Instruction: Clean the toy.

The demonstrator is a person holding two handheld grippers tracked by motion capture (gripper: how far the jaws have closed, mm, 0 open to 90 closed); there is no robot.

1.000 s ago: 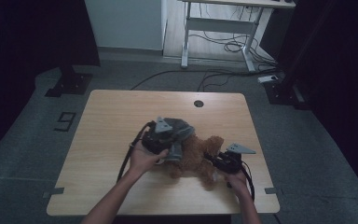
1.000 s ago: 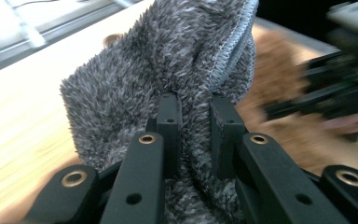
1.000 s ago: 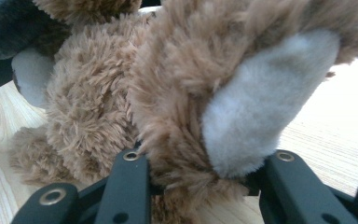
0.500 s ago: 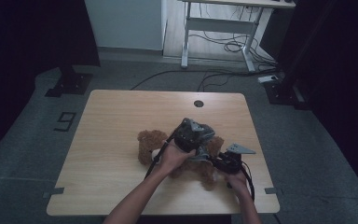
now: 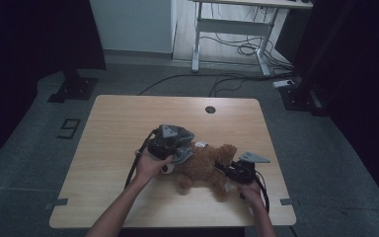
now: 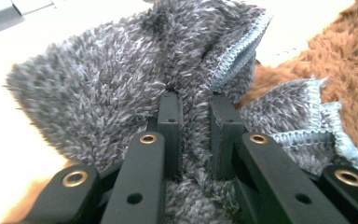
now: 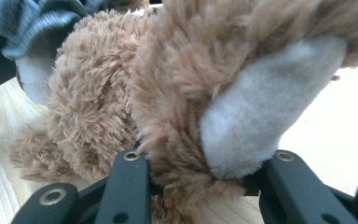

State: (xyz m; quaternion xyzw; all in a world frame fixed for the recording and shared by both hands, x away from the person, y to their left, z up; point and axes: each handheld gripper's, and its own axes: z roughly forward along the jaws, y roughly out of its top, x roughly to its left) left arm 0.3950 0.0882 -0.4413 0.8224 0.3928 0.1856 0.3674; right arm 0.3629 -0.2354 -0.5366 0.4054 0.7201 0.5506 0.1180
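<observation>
The left gripper (image 5: 173, 148), clamped on the grey fleece garment (image 6: 135, 79), swings back toward nine o'clock over the brown teddy bear (image 5: 205, 165) mid-desk (image 5: 128, 118), whose foot the right gripper (image 5: 227, 173) pins, apparently for dressing.

One light wooden rectangular desk (image 5: 118, 123) carries one brown fluffy plush teddy bear (image 5: 205, 163) and one grey fuzzy knitted garment with a pale blue stitched hem (image 5: 181, 154). Two black handheld grippers are at work on it, the left gripper (image 5: 170, 148) and the right gripper (image 5: 229, 170), each with two fingers
</observation>
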